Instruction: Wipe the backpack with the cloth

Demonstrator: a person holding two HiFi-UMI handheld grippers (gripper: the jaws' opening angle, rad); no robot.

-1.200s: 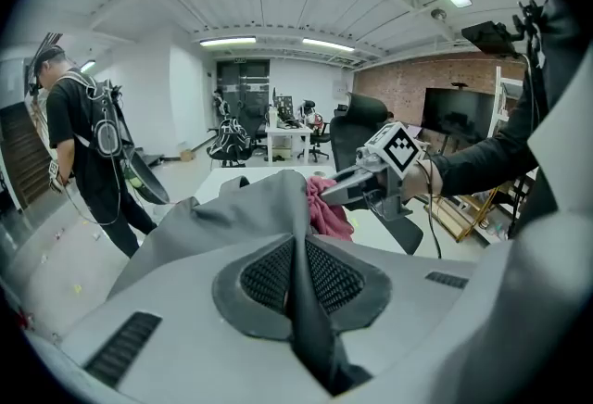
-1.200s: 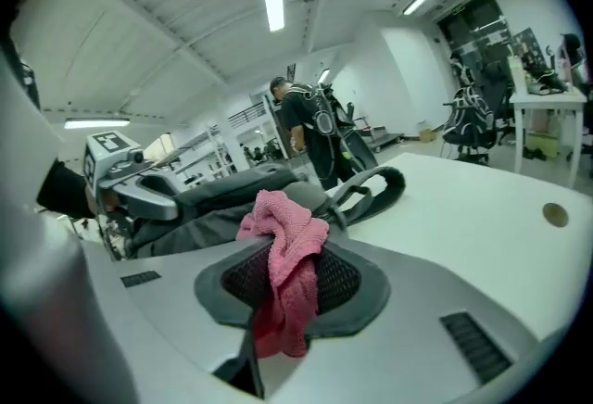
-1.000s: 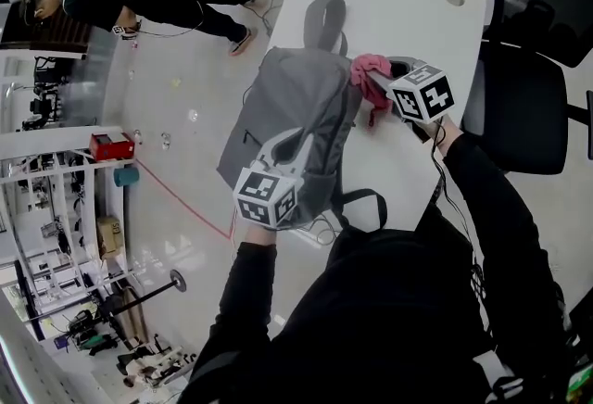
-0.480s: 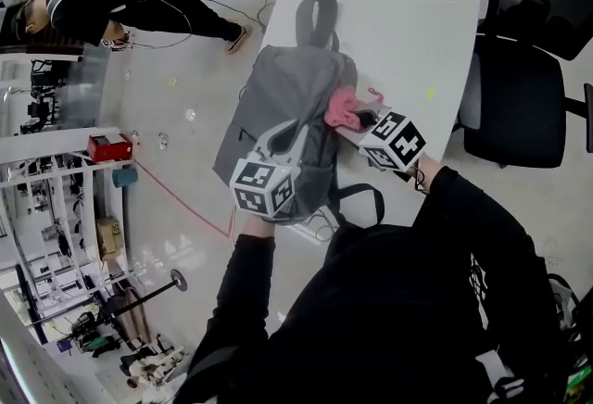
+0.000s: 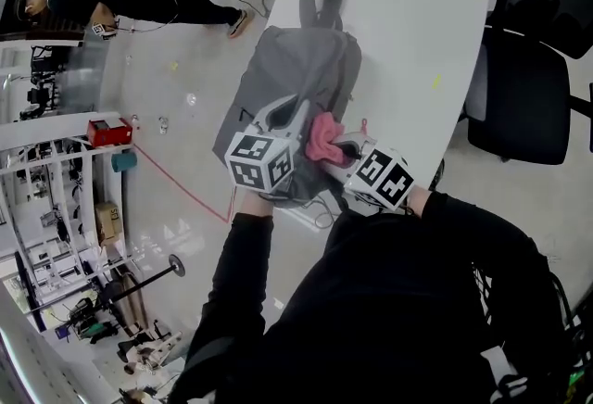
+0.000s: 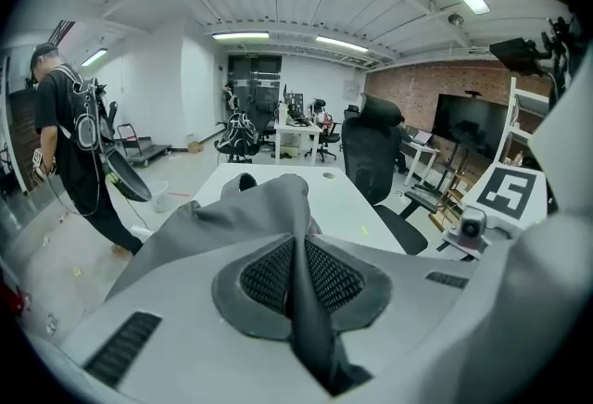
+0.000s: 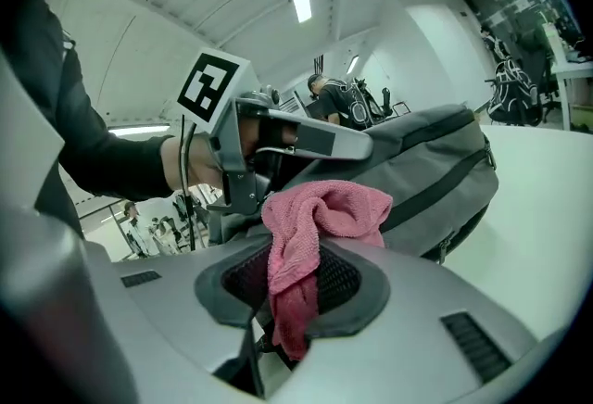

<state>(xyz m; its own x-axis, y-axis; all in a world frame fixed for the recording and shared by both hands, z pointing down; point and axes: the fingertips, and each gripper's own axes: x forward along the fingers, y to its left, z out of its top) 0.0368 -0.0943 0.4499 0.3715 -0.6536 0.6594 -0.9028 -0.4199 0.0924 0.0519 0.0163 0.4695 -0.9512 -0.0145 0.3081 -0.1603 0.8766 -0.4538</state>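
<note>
Left tongs: our left gripper (image 5: 289, 108) is pinched narrow on a raised fold of the grey fabric backpack (image 5: 298, 82). In the left gripper view the fold stands up between the pads (image 6: 269, 277).

Right tongs: our right gripper (image 5: 337, 150) is closed tight on the pink terry cloth (image 5: 323, 137), whose loose end bunches out over the jaws in the right gripper view.

Backpack: it lies flat along the left side of the white table (image 5: 403, 31), with its handle loop pointing away from us and its near end by the table's near corner.

Cloth: it sits against the near part of the backpack, just beside the left gripper. Whether it is pressing on the fabric we cannot tell.

What has changed: a second ago the cloth was out at the backpack's right flank, farther up the table. Since then we have drawn it across and towards ourselves, while the left gripper has kept its hold in the same place.

What that means: we judge this to be one wiping stroke close to its end — the pass has covered the right and near part of the panel. The far end near the handle still looks unwiped.

Next: we probably need to carry the cloth back to the far end for another pass.

Risk: the pinned fold hides some fabric from the cloth.
</note>
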